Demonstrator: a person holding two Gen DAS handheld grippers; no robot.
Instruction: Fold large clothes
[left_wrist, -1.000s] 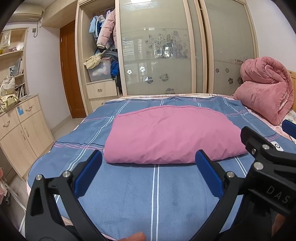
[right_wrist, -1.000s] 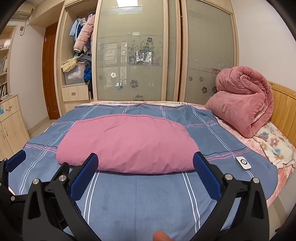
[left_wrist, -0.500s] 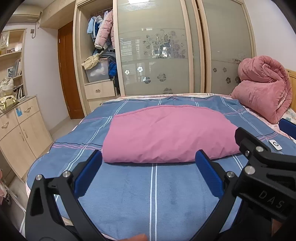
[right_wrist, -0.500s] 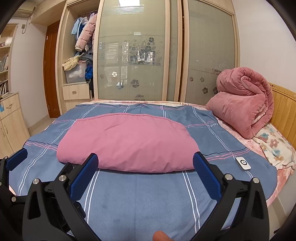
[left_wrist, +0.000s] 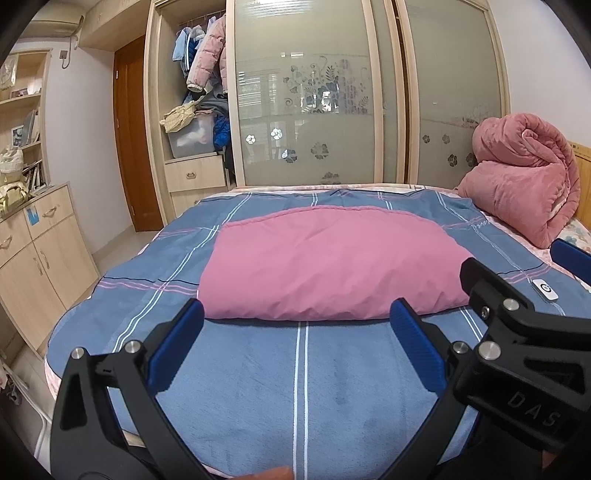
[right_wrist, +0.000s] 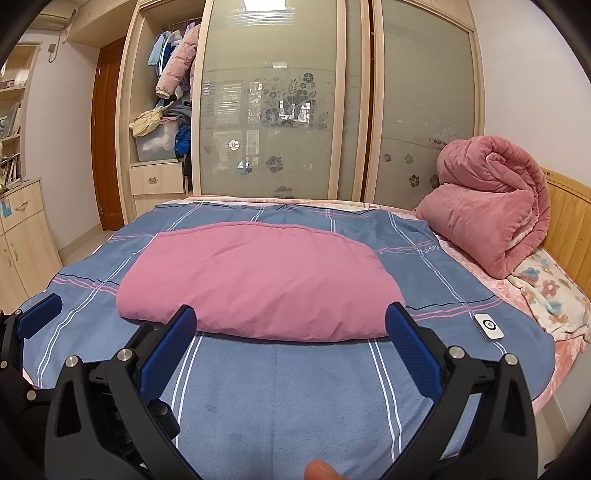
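Left wrist view: we see the left gripper (left_wrist: 295, 328) with its blue pads spread wide and nothing between them, hovering over the blue striped bedcover (left_wrist: 295, 387) just short of the pink quilt (left_wrist: 328, 266).
Right wrist view: the right gripper (right_wrist: 290, 326) is likewise spread and empty, and the tip of the left gripper shows at the left edge, so we hold the two side by side.
Quilt position: it lies folded in a wide flat pad across the middle of the bed, its thick rounded fold edge facing us and its stitched edge on the far side.
Step in hand: we judge that we are set to take the near edge for one more fold, or else the folding is almost done.
Doing it well: we would bring each gripper to a near corner, bite through all the layers at once, lift both ends level and carry them over to the far edge so the layers do not slip.
Edges: the near fold is plump, so a shallow bite may catch only the top layer.
Open room: bare bedcover lies in front and to the left.
Crowded side: a white remote (right_wrist: 488, 325) lies near the quilt's right end, and a rolled pink blanket (right_wrist: 491, 210) sits beyond it by the headboard (right_wrist: 569, 221).
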